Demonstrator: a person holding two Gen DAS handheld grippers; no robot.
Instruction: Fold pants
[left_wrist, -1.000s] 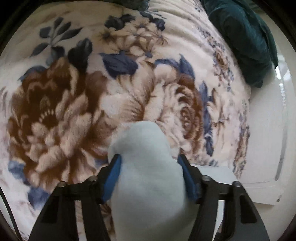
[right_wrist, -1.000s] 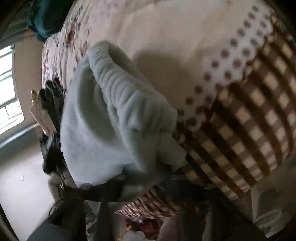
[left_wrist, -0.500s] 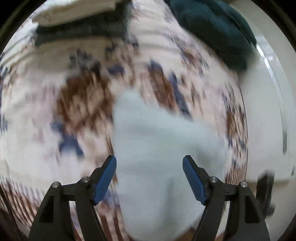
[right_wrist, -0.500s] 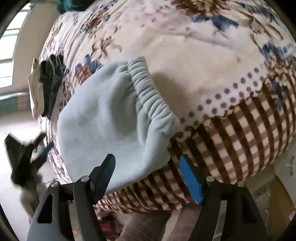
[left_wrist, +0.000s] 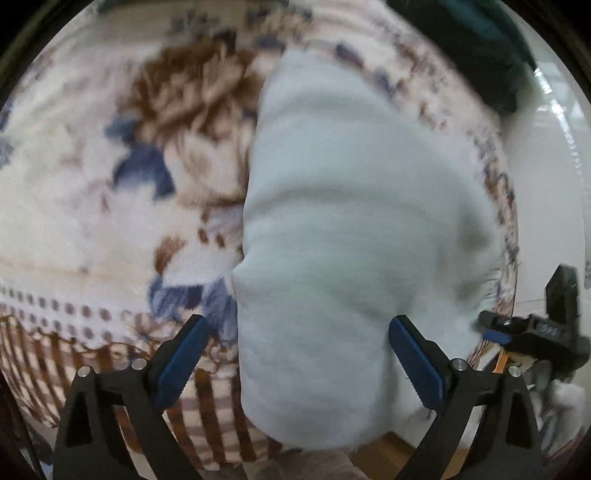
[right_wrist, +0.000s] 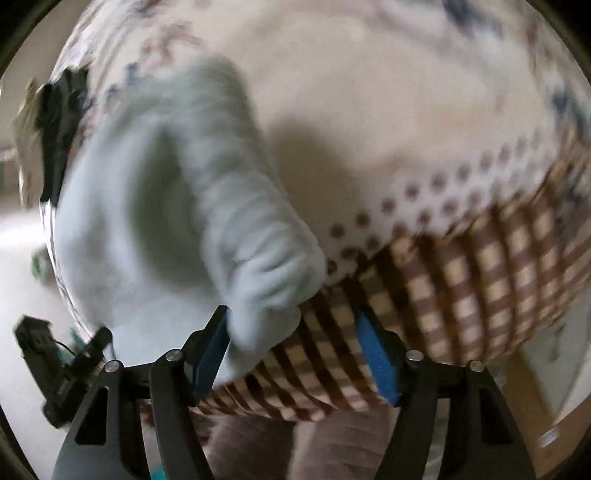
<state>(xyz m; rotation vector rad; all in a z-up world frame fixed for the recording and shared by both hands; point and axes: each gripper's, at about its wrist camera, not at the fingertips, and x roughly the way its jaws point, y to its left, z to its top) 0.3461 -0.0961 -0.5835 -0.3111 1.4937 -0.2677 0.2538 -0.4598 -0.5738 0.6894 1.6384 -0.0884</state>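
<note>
Surroundings: a floral blanket (left_wrist: 110, 192) in cream, brown and blue covers the bed; its border is brown-and-cream check (right_wrist: 480, 295) with a row of brown dots above it. A dark teal cloth (left_wrist: 476, 55) lies at the far corner of the bed. In the right wrist view a dark folded garment (right_wrist: 55, 122) sits at the bed's far left edge, blurred.
Pants: the pale blue pants (left_wrist: 351, 206) lie folded on the blanket near the bed's checked edge, the lower end hanging just over it. The gathered elastic waistband (right_wrist: 251, 221) faces the right side.
Left gripper (left_wrist: 295, 354): points steeply down over the pants, jaws spread wide after just opening. The cloth lies between the blue pads (left_wrist: 415, 365), which do not press on it.
Right gripper (right_wrist: 295, 354): points steeply down at the waistband corner, jaws partly spread after just opening. The left pad (right_wrist: 212, 354) is beside the cloth's corner; touch cannot be told through the blur. The right pad stands clear over the check border.
In the way: nothing lies on top of the pants.
Containers: none seen.
</note>
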